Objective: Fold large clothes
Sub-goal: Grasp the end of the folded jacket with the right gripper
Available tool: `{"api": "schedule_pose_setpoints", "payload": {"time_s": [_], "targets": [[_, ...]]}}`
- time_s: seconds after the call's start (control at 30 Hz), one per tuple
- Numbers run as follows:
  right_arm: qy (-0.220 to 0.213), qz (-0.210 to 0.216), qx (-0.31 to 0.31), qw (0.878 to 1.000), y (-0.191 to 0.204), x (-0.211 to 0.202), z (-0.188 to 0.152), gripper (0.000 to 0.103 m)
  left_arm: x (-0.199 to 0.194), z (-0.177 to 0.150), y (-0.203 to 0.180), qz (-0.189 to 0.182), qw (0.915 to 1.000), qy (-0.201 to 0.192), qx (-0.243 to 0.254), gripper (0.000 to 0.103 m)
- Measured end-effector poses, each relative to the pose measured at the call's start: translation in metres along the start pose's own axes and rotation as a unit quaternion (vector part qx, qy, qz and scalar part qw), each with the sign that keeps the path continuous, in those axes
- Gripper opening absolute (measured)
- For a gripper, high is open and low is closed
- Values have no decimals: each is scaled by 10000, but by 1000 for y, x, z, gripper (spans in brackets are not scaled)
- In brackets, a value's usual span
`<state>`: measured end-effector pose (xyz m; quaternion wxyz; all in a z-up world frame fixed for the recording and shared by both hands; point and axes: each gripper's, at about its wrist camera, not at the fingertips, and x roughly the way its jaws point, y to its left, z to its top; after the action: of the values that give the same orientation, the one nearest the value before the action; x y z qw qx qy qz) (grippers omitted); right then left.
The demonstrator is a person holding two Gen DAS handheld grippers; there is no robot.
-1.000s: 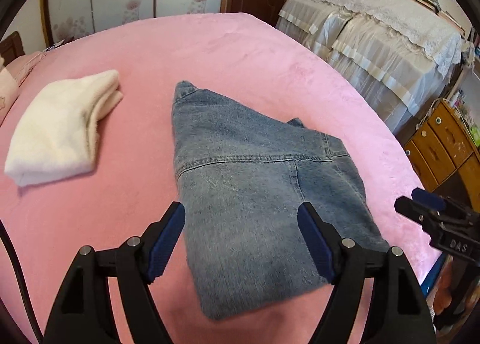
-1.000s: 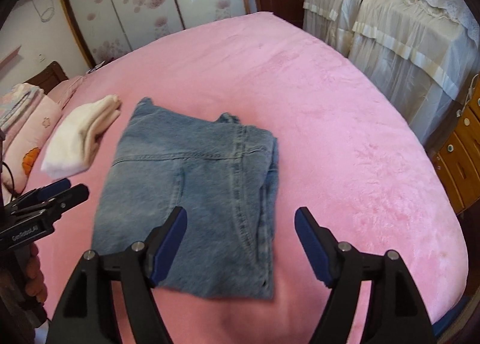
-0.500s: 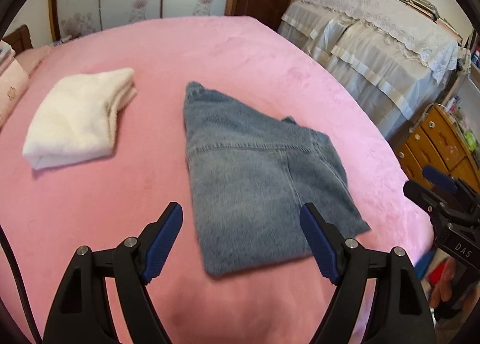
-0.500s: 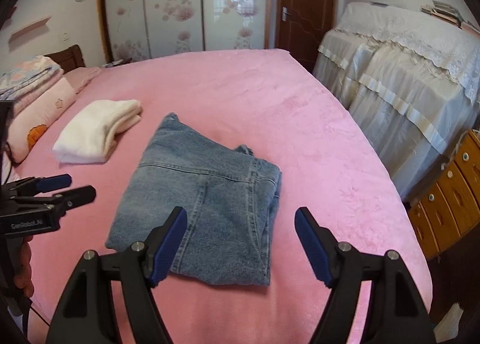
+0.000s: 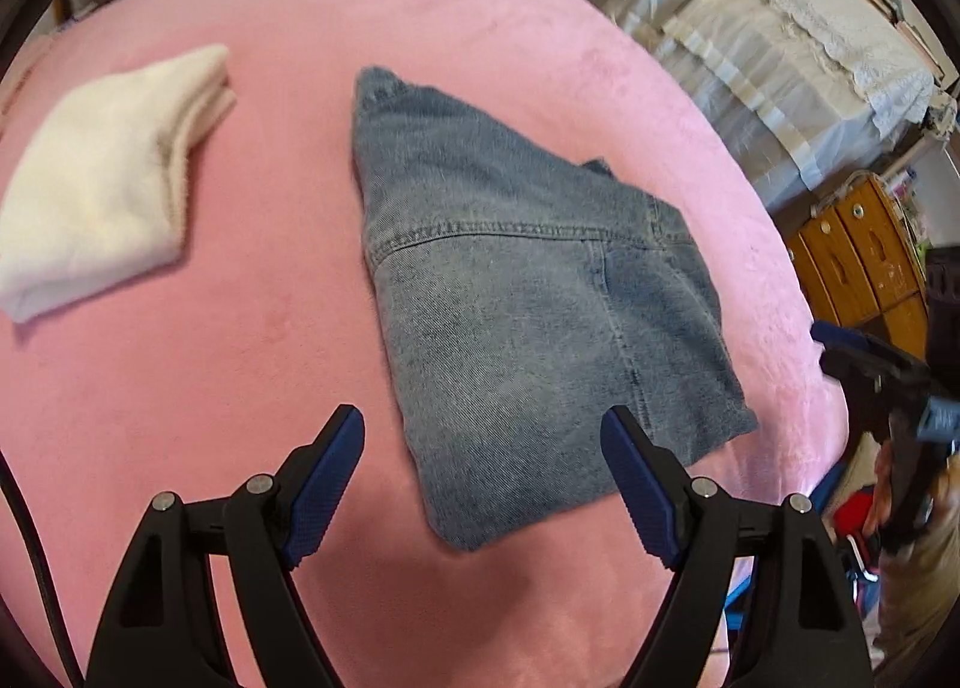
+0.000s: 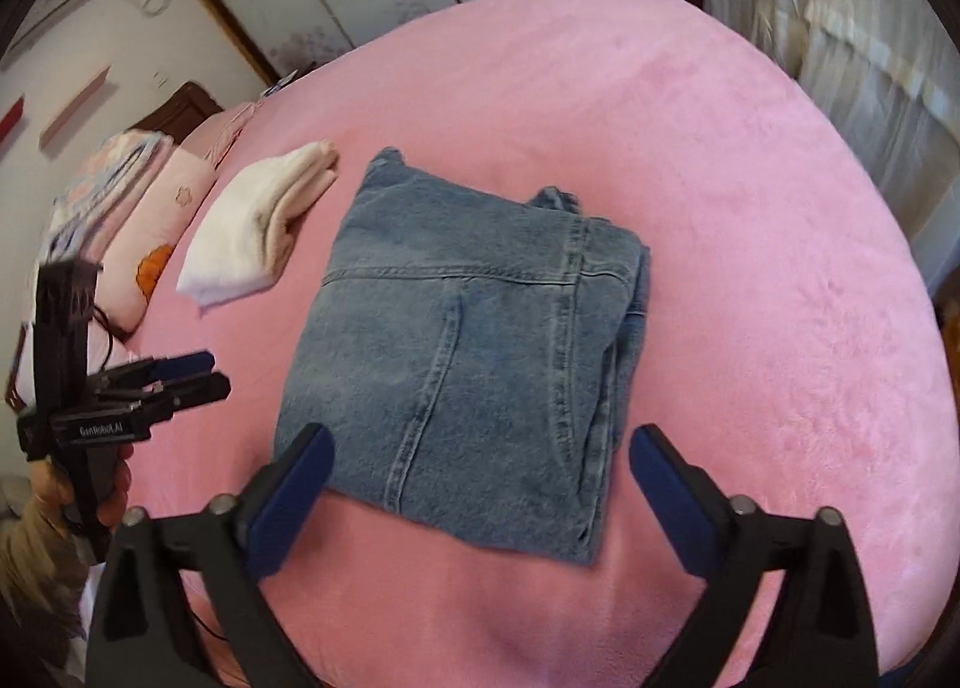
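Observation:
A folded pair of blue jeans (image 5: 516,292) lies flat on the pink bed (image 5: 240,388); it also shows in the right wrist view (image 6: 468,352). My left gripper (image 5: 480,484) is open and empty, hovering just short of the jeans' near edge. My right gripper (image 6: 477,502) is open and empty, hovering over the jeans' near edge. Each gripper shows in the other's view, the left one (image 6: 180,382) at the left, the right one (image 5: 864,358) at the right, both off the bed's side.
A folded white towel (image 5: 102,178) lies left of the jeans, also in the right wrist view (image 6: 264,226). Pink pillows (image 6: 150,220) lie at the bed's head. A lace-covered piece of furniture (image 5: 780,45) and a wooden drawer chest (image 5: 858,262) stand to the right.
Both grippers have come back down and closer to the jeans after pulling away half a second ago. The jeans and towel have not moved.

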<state>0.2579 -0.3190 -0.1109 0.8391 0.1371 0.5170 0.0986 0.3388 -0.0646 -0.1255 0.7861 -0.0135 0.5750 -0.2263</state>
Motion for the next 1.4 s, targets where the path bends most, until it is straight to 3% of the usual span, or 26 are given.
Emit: {"api": "schedule_pose_setpoints", "payload": {"time_s": [0.13, 0.27, 0.37, 0.5, 0.63, 0.8, 1.17, 1.4], "targets": [[393, 236, 486, 9978, -30, 25, 16, 101, 26, 15, 13, -419, 9981, 398, -228, 80], [740, 410, 753, 9936, -48, 55, 25, 101, 52, 26, 14, -581, 9964, 566, -256, 80], [989, 470, 930, 9896, -59, 80, 27, 101, 73, 30, 14, -1032, 9913, 738, -347, 81], [1295, 626, 1207, 9822, -73, 108, 24, 101, 84, 36, 10, -1061, 9922, 519, -391, 89], [1388, 751, 1376, 9778, -85, 123, 21, 101, 87, 41, 12, -1098, 9924, 405, -380, 89], [1418, 1265, 1563, 9693, -94, 138, 20, 101, 89, 45, 17, -1170, 9918, 351, -381, 89], [1476, 2069, 1403, 9569, -75, 170, 27, 103, 85, 47, 31, -1234, 9909, 402, -368, 89], [1489, 2050, 1222, 9596, -69, 183, 28, 103, 103, 44, 36, -1306, 9888, 619, -382, 93]]}}
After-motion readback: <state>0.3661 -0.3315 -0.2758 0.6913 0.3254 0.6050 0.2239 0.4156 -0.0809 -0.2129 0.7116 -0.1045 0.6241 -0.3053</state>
